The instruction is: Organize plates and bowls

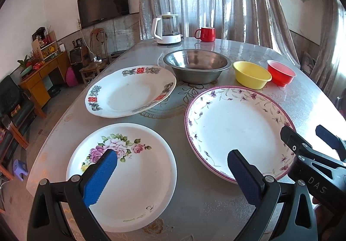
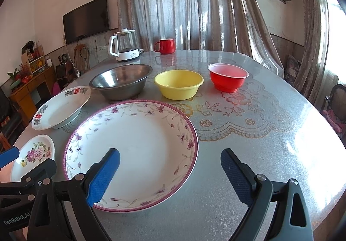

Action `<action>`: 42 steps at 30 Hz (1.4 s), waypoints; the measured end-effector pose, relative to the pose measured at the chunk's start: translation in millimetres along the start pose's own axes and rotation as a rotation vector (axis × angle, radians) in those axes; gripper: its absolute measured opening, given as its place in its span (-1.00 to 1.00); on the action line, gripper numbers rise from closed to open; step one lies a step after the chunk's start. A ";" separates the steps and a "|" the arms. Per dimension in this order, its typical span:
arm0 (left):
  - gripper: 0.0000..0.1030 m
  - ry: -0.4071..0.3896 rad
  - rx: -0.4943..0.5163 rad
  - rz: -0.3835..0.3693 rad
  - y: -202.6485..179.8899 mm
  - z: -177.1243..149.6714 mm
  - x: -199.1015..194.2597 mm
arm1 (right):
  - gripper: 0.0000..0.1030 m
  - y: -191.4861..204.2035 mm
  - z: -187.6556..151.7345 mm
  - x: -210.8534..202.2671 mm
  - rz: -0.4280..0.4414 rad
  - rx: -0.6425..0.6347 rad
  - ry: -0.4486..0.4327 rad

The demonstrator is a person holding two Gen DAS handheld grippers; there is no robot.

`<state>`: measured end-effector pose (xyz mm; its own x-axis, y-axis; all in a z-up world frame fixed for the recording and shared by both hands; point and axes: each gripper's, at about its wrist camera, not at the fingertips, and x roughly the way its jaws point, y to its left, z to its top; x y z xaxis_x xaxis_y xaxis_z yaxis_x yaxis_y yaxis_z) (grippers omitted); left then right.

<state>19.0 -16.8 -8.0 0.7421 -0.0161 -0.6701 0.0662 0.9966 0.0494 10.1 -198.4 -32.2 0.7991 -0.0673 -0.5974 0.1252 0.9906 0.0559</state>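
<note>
Three plates lie on the table: a rose plate (image 1: pixel 129 176) (image 2: pixel 34 154) nearest left, a plate with red characters (image 1: pixel 129 91) (image 2: pixel 60 107) behind it, and a large purple-rimmed plate (image 1: pixel 237 130) (image 2: pixel 134 150) to the right. Behind them stand a steel bowl (image 1: pixel 196 66) (image 2: pixel 121 81), a yellow bowl (image 1: pixel 250 74) (image 2: pixel 178 83) and a red bowl (image 1: pixel 281 72) (image 2: pixel 228 76). My left gripper (image 1: pixel 173 165) is open, hovering between the rose plate and the purple-rimmed plate. My right gripper (image 2: pixel 170 165) (image 1: pixel 302 135) is open above the near right edge of the purple-rimmed plate, holding nothing.
A white kettle (image 1: pixel 166 29) (image 2: pixel 125 46) and a red mug (image 1: pixel 205 33) (image 2: pixel 165 45) stand at the table's far edge. Bare tablecloth (image 2: pixel 270 133) spreads to the right. Chairs and a desk (image 1: pixel 43 76) stand off the left side.
</note>
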 end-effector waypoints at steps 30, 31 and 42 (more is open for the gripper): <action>0.97 0.114 -0.082 -0.286 30.9 58.0 45.0 | 0.13 -56.4 10.9 29.3 0.146 0.117 0.150; 0.97 0.129 -0.093 -0.295 32.3 60.2 48.2 | 0.11 -56.4 10.2 31.0 0.149 0.113 0.158; 0.31 0.248 -0.062 -0.363 19.8 66.2 77.0 | 0.07 -47.2 6.3 39.5 0.210 0.058 0.208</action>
<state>121.6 -3.6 -9.6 0.4953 -0.3538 -0.7934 0.2475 0.9329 -0.2616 39.4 -248.6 -53.4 0.6741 0.1700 -0.7188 0.0086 0.9713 0.2378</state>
